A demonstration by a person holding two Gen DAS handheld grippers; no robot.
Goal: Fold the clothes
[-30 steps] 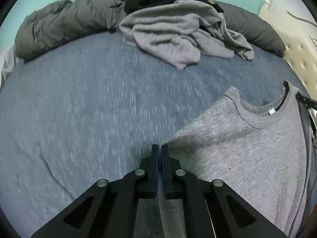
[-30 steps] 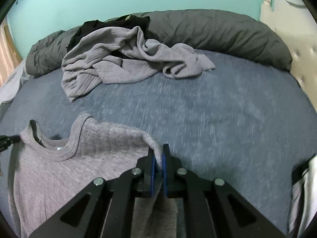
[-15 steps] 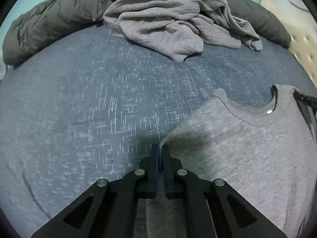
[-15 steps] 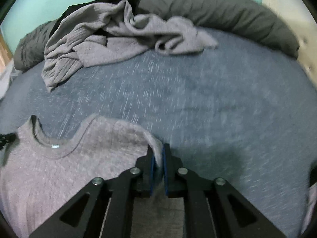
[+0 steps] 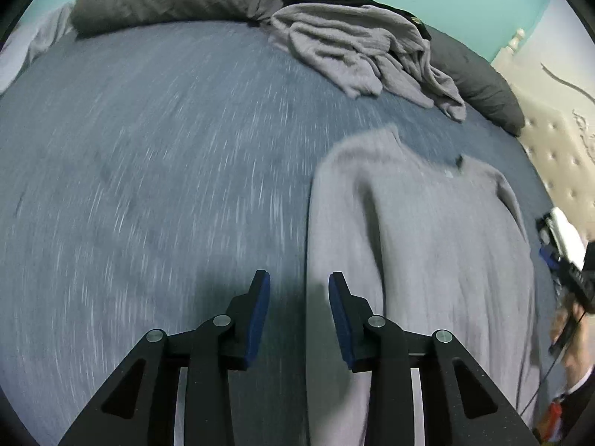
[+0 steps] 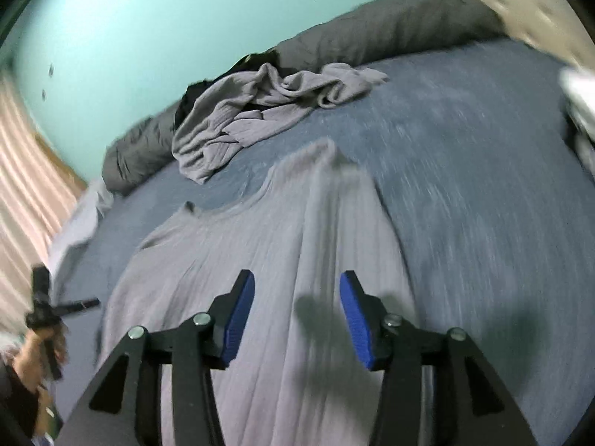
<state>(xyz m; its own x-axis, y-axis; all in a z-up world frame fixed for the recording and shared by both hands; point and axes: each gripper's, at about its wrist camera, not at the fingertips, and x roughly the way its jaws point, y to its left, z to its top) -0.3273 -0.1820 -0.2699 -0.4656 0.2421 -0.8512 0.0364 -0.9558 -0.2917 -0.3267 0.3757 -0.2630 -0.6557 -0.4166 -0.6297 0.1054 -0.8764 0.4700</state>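
Blue bedspread (image 5: 156,171), teal wall behind | grey shirt (image 5: 420,245) laid flat, neckline far end, no fold yet | left gripper (image 5: 299,297) spread, empty, at shirt's left edge | right gripper (image 6: 297,304) spread above shirt | crumpled grey pile (image 6: 260,111) near pillows, untouched

You have let go with both tongs: the left tongs (image 5: 299,297) and right tongs (image 6: 297,297) now gape. The grey shirt (image 5: 427,241) lies spread on the bed (image 5: 148,148).

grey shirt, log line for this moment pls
left gripper: open | right gripper: open | grey shirt: released, flat on bed | pile: untouched
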